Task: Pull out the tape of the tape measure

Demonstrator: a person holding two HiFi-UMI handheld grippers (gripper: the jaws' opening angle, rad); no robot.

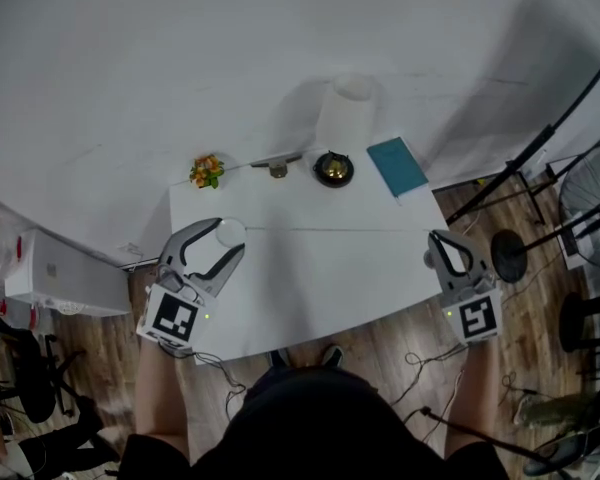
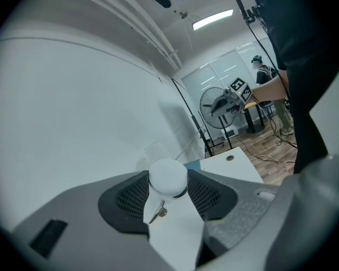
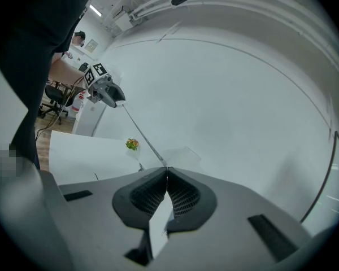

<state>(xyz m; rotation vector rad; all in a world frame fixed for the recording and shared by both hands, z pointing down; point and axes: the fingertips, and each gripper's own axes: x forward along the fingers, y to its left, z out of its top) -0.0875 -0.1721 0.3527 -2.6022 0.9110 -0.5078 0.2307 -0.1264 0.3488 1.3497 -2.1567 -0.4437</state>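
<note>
The tape measure [image 1: 230,232] is a small round white case over the left part of the white table [image 1: 320,278]. My left gripper [image 1: 228,238] is shut on it, jaws wide around the case [image 2: 168,176]. A thin tape [image 1: 335,230] runs taut from the case across the table to my right gripper [image 1: 440,240], which is shut on the tape's end. In the right gripper view the tape [image 3: 138,130] leads from the shut pads up to the left gripper [image 3: 104,90]. The left gripper view shows the right gripper [image 2: 237,92] far off.
Along the table's back edge stand a small flower pot [image 1: 207,171], a metal clip [image 1: 277,166], a white lamp [image 1: 346,113], a black round dish [image 1: 333,168] and a teal book [image 1: 397,165]. A fan [image 1: 590,203] stands on the floor at the right, a white cabinet [image 1: 65,273] at the left.
</note>
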